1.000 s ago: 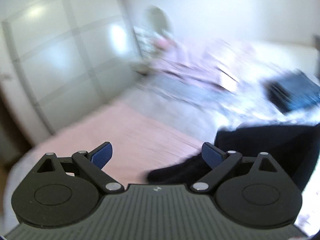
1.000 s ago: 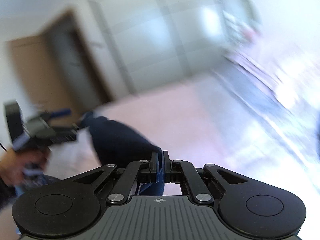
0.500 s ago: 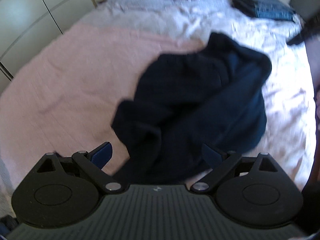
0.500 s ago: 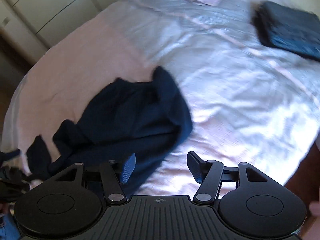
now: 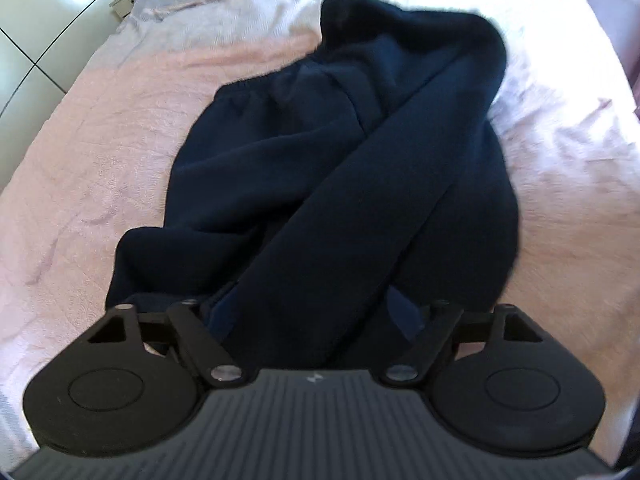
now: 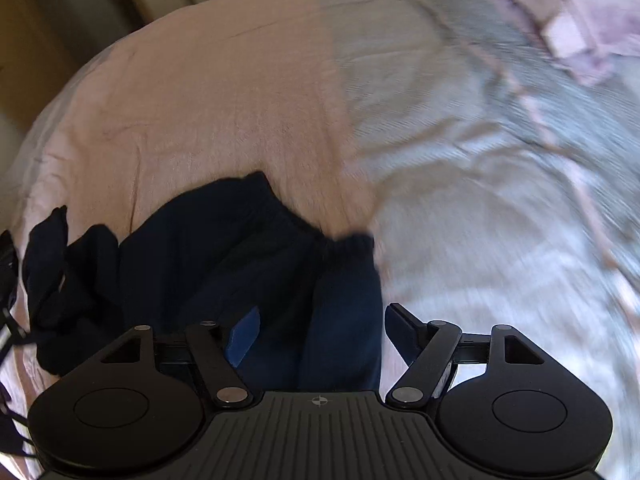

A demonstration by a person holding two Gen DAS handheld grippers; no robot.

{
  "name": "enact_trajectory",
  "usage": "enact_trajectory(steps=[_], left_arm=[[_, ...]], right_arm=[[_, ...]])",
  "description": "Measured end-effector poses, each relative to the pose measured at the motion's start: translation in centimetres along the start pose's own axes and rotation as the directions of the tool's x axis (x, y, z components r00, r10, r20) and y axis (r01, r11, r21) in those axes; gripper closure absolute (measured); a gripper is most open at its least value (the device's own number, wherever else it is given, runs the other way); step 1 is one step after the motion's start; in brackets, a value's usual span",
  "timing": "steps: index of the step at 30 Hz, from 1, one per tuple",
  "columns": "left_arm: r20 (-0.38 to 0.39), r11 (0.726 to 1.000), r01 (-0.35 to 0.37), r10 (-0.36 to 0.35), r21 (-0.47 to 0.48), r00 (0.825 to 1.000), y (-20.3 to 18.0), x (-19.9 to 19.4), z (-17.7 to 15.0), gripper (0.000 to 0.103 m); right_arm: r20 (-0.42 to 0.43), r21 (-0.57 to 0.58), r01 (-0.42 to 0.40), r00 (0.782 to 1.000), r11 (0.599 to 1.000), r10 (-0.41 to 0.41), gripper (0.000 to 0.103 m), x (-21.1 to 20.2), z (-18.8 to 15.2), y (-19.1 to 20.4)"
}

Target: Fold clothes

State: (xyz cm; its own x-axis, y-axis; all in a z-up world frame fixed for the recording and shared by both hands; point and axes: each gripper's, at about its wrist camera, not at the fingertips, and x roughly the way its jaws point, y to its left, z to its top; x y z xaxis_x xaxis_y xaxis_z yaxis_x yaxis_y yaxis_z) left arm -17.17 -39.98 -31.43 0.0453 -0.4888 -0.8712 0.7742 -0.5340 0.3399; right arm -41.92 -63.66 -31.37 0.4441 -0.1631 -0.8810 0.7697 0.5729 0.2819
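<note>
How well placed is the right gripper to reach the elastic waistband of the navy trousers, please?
Probably well: the right gripper is open over the navy trousers, and the waistband lies just ahead, uncovered.

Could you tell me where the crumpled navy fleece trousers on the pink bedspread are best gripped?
Judging by their pose, grip the navy fleece trousers at the gathered elastic waistband, coming from the open bedspread beyond it. That edge lies exposed and thick, while the legs cross over each other, so a pinch there would likely drag tangled layers.
</note>
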Motion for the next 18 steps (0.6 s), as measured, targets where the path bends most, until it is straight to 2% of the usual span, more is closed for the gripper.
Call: enact_trajectory(steps=[1, 2, 4, 5, 6, 7, 10, 12, 15, 18], left_arm=[[-0.027, 1.0, -0.021, 0.021, 0.002, 0.999, -0.5, 0.7, 0.4, 0.049], [-0.051, 0.999, -0.037, 0.037, 0.008, 0.998, -1.0, 1.3, 0.8, 0.053], [-0.09, 0.998, -0.037, 0.041, 0.045, 0.995, -2.3, 1.6, 1.4, 0.086], [-0.11, 0.997, -0.036, 0.043, 0.063, 0.993, -2.9, 1.8, 1.6, 0.092], [-0.125, 0.996, -0.038, 0.047, 0.077, 0.991, -3.4, 1.7, 1.9, 0.098], [-0.126, 0.996, -0.048, 0.057, 0.075, 0.99, -3.5, 0.8, 2.0, 0.102], [-0.129, 0.995, -0.079, 0.086, 0.066, 0.988, -3.7, -1.8, 2.4, 0.102], [-0.111, 0.996, -0.087, 0.089, 0.028, 0.99, -3.4, -4.5, 2.6, 0.103], [-0.063, 1.0, -0.016, 0.015, -0.012, 0.998, -4.0, -7.9, 2.7, 0.103], [-0.023, 0.999, 0.05, -0.05, 0.002, 0.999, -6.5, -10.2, 2.6, 0.103]], right_arm=[[-0.018, -0.009, -0.022, 1.0, 1.0, 0.022, 0.03, 1.6, 0.9, -0.7], [-0.036, -0.018, -0.045, 0.998, 0.999, 0.044, 0.03, 3.2, 1.9, -1.4], [-0.073, -0.033, -0.09, 0.994, 0.995, 0.087, 0.031, 6.4, 3.7, -2.7], [-0.092, -0.041, -0.112, 0.99, 0.993, 0.108, 0.043, 7.9, 4.7, -3.4], [-0.102, -0.04, -0.124, 0.988, 0.991, 0.119, 0.081, 8.8, 5.0, -4.0], [-0.105, -0.033, -0.126, 0.987, 0.992, 0.122, 0.083, 9.1, 4.9, -4.4], [-0.028, -0.008, -0.144, 0.989, 0.99, 0.144, 0.088, 6.3, 4.2, -6.6], [0.036, 0.023, -0.124, 0.992, 0.992, 0.123, 0.089, 2.7, 3.1, -8.6], [0.108, 0.074, -0.065, 0.993, 0.995, 0.057, 0.089, -3.3, -0.1, -11.8], [0.149, 0.135, 0.034, 0.987, 0.99, -0.054, 0.089, -8.8, -5.6, -14.5]])
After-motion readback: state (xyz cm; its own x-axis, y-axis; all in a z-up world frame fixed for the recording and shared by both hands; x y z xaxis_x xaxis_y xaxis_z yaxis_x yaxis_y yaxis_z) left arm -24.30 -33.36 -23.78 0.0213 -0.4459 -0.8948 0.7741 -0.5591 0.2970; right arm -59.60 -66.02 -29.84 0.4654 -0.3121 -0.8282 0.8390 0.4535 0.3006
